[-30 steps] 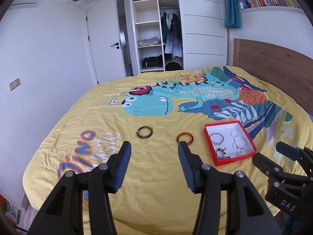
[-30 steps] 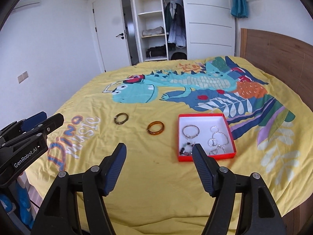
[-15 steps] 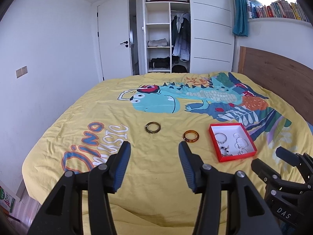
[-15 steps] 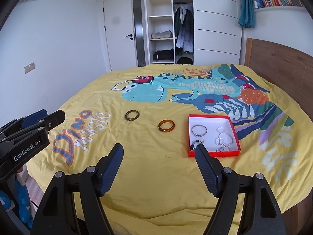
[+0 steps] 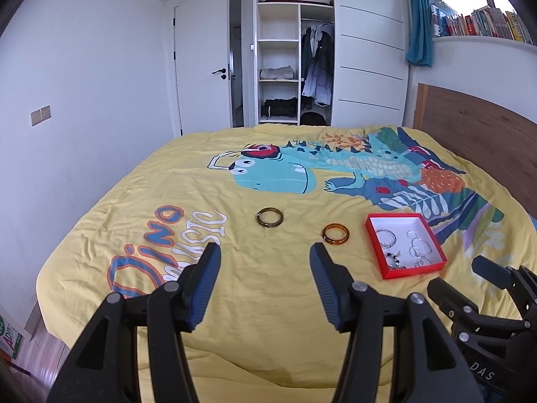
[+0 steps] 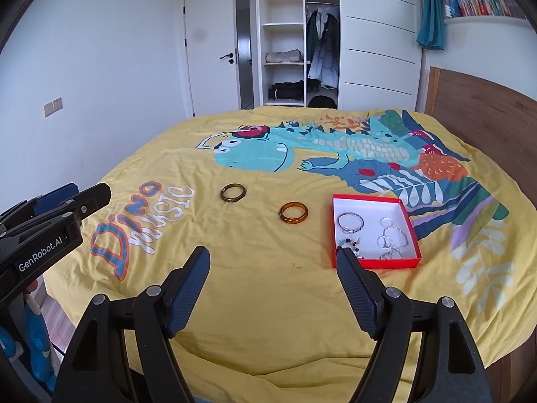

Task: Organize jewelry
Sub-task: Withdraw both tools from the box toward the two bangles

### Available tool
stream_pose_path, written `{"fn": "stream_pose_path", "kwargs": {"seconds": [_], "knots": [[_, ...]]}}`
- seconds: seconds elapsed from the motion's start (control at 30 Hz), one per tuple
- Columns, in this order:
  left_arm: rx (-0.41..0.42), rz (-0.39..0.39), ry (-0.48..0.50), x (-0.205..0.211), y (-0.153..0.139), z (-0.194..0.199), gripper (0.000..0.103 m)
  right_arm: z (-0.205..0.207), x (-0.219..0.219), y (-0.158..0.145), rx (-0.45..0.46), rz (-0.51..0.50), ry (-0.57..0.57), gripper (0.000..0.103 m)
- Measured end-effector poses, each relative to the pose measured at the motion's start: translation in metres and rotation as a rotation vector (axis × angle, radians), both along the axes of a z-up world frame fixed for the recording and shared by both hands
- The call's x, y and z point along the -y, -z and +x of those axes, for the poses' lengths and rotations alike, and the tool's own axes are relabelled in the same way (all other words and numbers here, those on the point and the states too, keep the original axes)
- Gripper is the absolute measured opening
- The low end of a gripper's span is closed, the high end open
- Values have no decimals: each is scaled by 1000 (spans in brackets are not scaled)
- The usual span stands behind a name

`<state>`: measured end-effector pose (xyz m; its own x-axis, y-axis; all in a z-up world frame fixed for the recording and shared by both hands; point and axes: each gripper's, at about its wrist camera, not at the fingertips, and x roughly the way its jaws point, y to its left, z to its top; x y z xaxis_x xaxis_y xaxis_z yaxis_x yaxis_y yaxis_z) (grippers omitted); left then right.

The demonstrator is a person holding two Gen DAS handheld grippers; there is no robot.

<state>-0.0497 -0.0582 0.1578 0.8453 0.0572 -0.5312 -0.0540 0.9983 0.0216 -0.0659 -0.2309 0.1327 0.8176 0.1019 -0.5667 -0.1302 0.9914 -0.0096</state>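
Beyond the yellow bedspread: open wardrobe; door; bookshelf

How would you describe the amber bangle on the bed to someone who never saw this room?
Find the yellow dinosaur bedspread and the red box lying on it. Just left of the box, on bare fabric, lies the amber bangle. The olive-brown bangle lies farther left and is darker; the box's pieces are silvery.

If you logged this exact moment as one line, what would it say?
left gripper: opening, empty | right gripper: opening, empty | green bangle, amber bangle: loose on bedspread | red box: holds silver pieces
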Motion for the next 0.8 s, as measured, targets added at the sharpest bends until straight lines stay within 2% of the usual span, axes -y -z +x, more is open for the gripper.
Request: {"fn": "stream_pose_path", "kwargs": {"seconds": [0.37, 0.8], "knots": [[-37, -18, -6, -8, 18, 20, 55, 17, -5, 16, -35, 11, -8, 77], [-118, -44, -35, -23, 56, 60, 55, 59, -13, 60, -144, 48, -48, 77]]}}
